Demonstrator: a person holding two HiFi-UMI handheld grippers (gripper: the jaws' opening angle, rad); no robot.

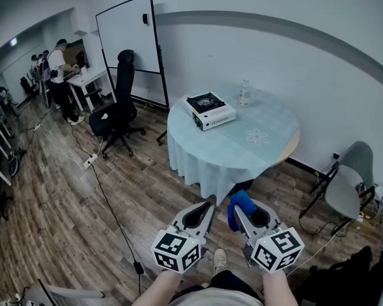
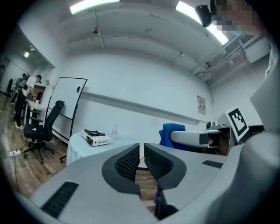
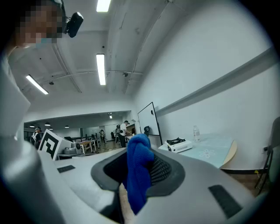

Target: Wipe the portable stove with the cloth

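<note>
The white portable stove (image 1: 210,110) with a black burner sits on the far left part of a round table (image 1: 242,151) draped in pale blue. It shows small in the left gripper view (image 2: 96,138) and the right gripper view (image 3: 177,144). A blue cloth (image 1: 240,205) is clamped in my right gripper (image 1: 241,213), which is shut on it; the cloth (image 3: 139,170) fills its jaws. My left gripper (image 1: 208,210) is shut with nothing between its jaws (image 2: 141,159). Both grippers hang above the floor, well short of the table.
A clear water bottle (image 1: 244,92) stands behind the stove. A black office chair (image 1: 120,108) and a whiteboard (image 1: 129,32) are left of the table, a grey chair (image 1: 348,184) to its right. A cable (image 1: 107,202) runs across the wooden floor. People stand at desks far left (image 1: 59,73).
</note>
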